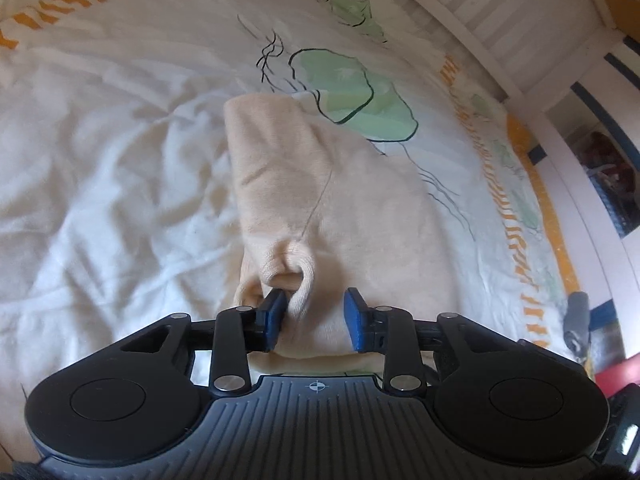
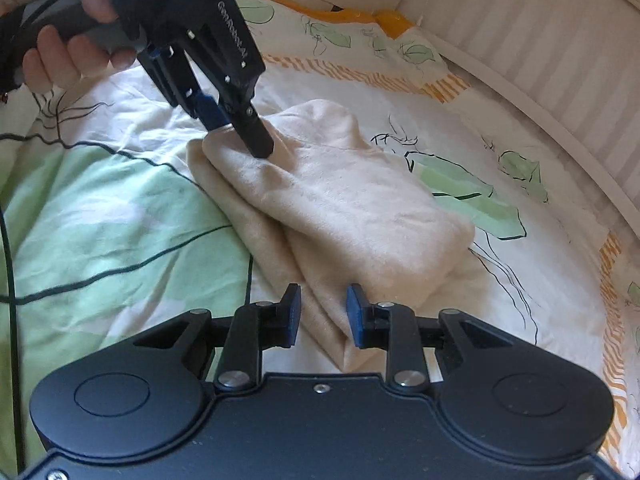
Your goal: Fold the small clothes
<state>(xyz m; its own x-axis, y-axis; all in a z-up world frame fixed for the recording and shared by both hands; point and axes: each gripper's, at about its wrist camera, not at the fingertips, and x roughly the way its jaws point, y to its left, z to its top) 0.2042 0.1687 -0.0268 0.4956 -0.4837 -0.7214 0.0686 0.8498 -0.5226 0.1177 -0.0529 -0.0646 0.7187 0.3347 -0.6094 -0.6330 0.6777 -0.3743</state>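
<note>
A cream fleece garment (image 1: 320, 200) lies folded in layers on the bed; it also shows in the right wrist view (image 2: 352, 208). My left gripper (image 1: 316, 318) is open right over its near end, with a bunched fold of cloth against the left pad (image 1: 274, 316). In the right wrist view the left gripper (image 2: 240, 128) presses down on the garment's far corner. My right gripper (image 2: 324, 314) is open, its jaws on either side of the garment's near folded edge without pinching it.
The bed is covered by a white duvet (image 1: 100, 160) with green leaf prints (image 2: 100, 220) and an orange striped border (image 1: 520, 200). A white slatted bed rail (image 2: 540, 60) curves along the far right side. A black cable (image 2: 10, 280) hangs at the left.
</note>
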